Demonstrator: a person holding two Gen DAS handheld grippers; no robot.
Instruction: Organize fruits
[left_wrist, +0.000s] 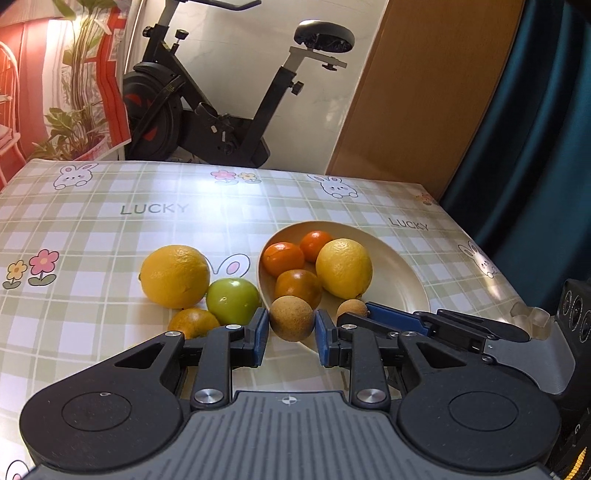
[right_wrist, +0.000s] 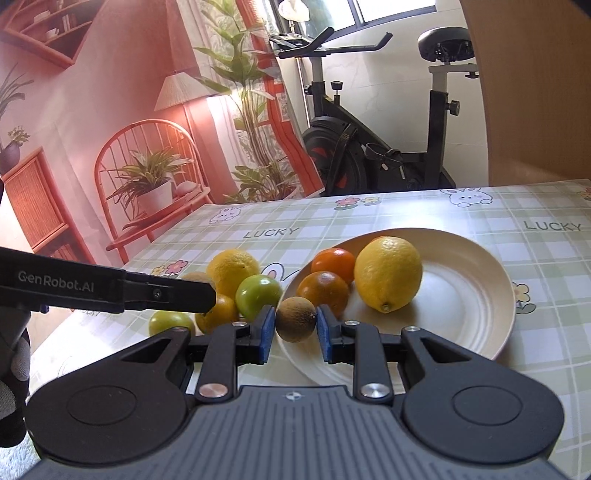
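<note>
My left gripper (left_wrist: 291, 325) is shut on a small brown round fruit (left_wrist: 291, 319), held just above the tablecloth at the near rim of the cream plate (left_wrist: 402, 295). My right gripper (right_wrist: 295, 325) is shut on a second brown round fruit (right_wrist: 296, 319) over the plate's (right_wrist: 461, 295) near-left rim. The plate holds a lemon (right_wrist: 388, 273) and three oranges (left_wrist: 283, 258). On the cloth left of the plate lie a large yellow citrus (left_wrist: 175, 275), a green fruit (left_wrist: 232, 301) and a small orange (left_wrist: 194, 321). The right wrist view shows another green fruit (right_wrist: 171, 321).
The checked tablecloth (left_wrist: 110, 229) covers the table, whose far edge runs in front of an exercise bike (left_wrist: 207, 110). A printed backdrop (right_wrist: 110, 129) stands at the left; a wooden panel (left_wrist: 424, 92) and a blue curtain (left_wrist: 535, 147) at the right. A gloved hand (right_wrist: 14, 354) shows at the far left.
</note>
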